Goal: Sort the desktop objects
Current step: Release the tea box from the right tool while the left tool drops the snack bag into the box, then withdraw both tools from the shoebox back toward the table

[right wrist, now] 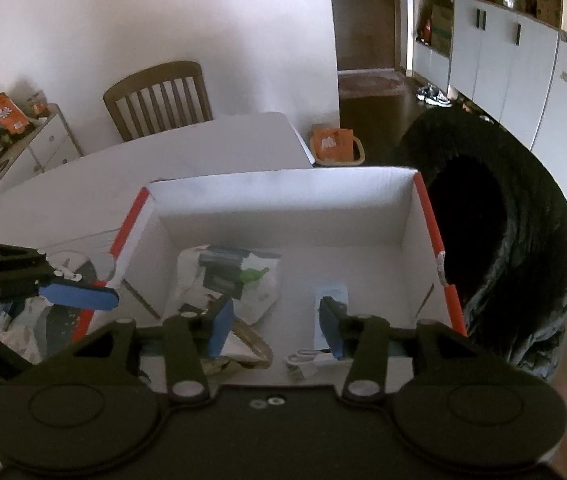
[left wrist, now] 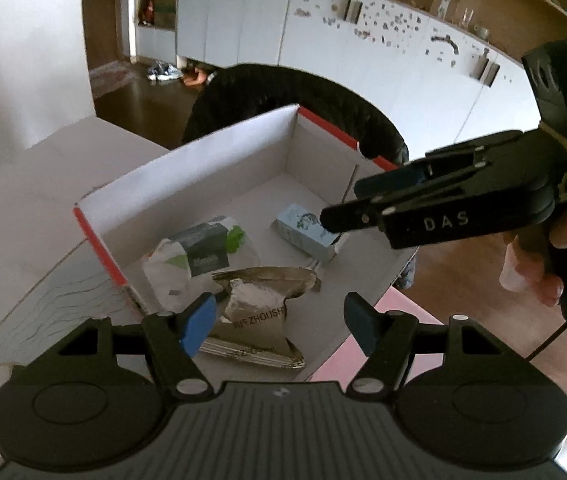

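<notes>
A white cardboard box with red edges (left wrist: 155, 176) (right wrist: 283, 188) stands on the white table. It holds a white pouch with a dark label and green cap (left wrist: 199, 252) (right wrist: 231, 272), a silver-tan foil packet (left wrist: 259, 312) and a small light-blue carton (left wrist: 303, 232) (right wrist: 329, 308). My left gripper (left wrist: 283, 324) is open and empty, above the foil packet at the box's near edge. My right gripper (right wrist: 277, 320) is open and empty over the box's near side; in the left wrist view it (left wrist: 343, 204) hangs over the carton.
A black coat over a chair (left wrist: 291, 96) (right wrist: 503, 248) sits behind the box. A wooden chair (right wrist: 159, 96) stands at the table's far side. More packets (right wrist: 31, 320) lie on the table left of the box. White cabinets (left wrist: 363, 48) line the wall.
</notes>
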